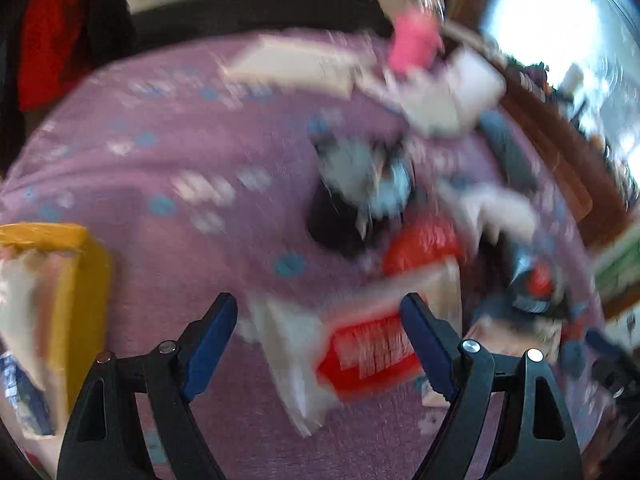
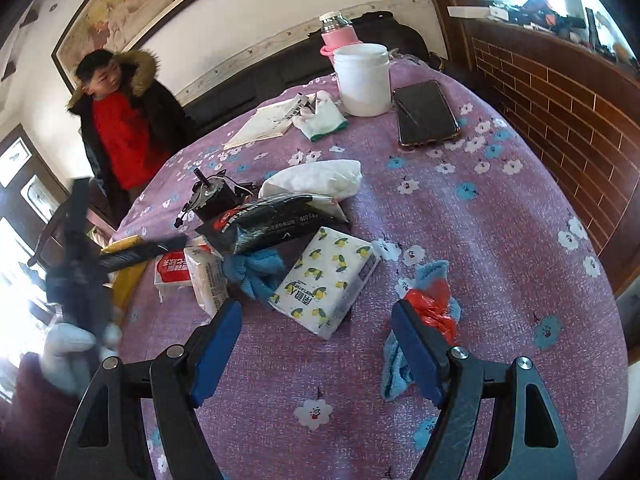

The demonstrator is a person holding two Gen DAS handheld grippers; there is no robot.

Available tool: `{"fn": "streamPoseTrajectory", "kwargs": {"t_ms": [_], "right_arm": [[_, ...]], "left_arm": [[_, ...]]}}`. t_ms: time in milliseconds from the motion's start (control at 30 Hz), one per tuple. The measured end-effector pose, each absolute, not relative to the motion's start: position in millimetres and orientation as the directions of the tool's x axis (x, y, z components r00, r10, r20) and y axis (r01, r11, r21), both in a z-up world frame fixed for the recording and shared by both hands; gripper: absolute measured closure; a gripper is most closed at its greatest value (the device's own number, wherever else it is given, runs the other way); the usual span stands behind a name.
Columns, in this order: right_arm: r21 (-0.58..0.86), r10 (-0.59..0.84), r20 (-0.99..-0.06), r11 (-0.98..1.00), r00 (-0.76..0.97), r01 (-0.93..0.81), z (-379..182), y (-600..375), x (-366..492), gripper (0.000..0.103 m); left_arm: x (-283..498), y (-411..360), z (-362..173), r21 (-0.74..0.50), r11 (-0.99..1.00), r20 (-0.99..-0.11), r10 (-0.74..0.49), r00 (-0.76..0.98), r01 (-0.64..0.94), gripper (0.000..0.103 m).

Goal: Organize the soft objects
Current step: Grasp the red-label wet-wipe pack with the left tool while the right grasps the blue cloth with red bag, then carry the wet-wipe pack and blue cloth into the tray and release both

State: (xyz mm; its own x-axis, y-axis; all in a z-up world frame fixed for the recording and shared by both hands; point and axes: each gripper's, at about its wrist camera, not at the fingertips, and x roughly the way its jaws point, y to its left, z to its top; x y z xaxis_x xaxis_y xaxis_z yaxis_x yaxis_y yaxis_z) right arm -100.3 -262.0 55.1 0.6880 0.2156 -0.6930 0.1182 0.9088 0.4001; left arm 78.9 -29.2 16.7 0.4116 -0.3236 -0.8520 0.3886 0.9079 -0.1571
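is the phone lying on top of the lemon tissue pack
No, the phone lies flat on the tablecloth beside the white jar, apart from the lemon tissue pack.

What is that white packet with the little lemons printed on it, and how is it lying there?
The lemon-print tissue pack looks like a soft rectangular packet in thin white plastic wrap, dotted with yellow lemons and green leaves, with green lettering near its closer end. It appears sealed and full. It lies flat on the purple flowered tablecloth, turned diagonally. A knotted blue cloth touches its left edge, and its far corner seems to meet the black packet.
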Motion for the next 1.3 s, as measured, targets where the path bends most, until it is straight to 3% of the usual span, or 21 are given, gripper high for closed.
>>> {"fn": "streamPoseTrajectory", "kwargs": {"t_ms": [133,267,400,500,633,767,800,833,867,900,1300], "right_arm": [[0.415,0.227,-0.684,0.903,0.694,0.114,54,-271,-103,0.022],[0.457,0.239,-0.668,0.879,0.705,0.135,52,-288,-106,0.022],[0.481,0.211,-0.662,0.856,0.719,0.192,50,-309,-112,0.022],[0.474,0.175,-0.681,0.846,0.711,0.246,48,-322,-120,0.022],[0.438,0.164,-0.719,0.861,0.676,0.257,43,-321,-118,0.022],[0.387,0.148,-0.749,0.889,0.646,0.245,37,-306,-104,0.022],[0.374,0.144,-0.760,0.894,0.634,0.246,34,-302,-99,0.022],[0.361,0.142,-0.773,0.899,0.619,0.246,29,-297,-95,0.024],[0.346,0.135,-0.785,0.905,0.604,0.247,26,-293,-91,0.039],[0.322,0.125,-0.803,0.913,0.583,0.248,22,-288,-89,0.065],[0.294,0.097,-0.753,0.935,0.650,0.200,58,-265,-122,0.065]], "left_arm": [[38,-29,23,-0.213,0.825,-0.860,-0.412,0.300,0.524,0.047],[4,-11,44,-0.168,0.803,-0.854,-0.408,0.323,0.571,0.049],[-10,-3,56,-0.043,0.804,-0.824,-0.364,0.434,0.592,0.034],[-10,-10,48,0.035,0.791,-0.820,-0.326,0.470,0.610,0.033],[-8,-31,28,0.127,0.748,-0.820,-0.290,0.494,0.651,0.018],[-9,-56,15,0.189,0.722,-0.813,-0.265,0.519,0.665,0.013],[-9,-61,11,0.205,0.718,-0.818,-0.247,0.520,0.665,0.019],[-10,-65,6,0.211,0.717,-0.827,-0.232,0.512,0.665,0.035],[-12,-65,9,0.175,0.722,-0.827,-0.261,0.498,0.669,0.051],[-12,-64,10,0.146,0.727,-0.840,-0.267,0.472,0.671,0.062],[-61,50,72,-0.107,0.854,-0.747,-0.407,0.526,0.509,0.062]]}}
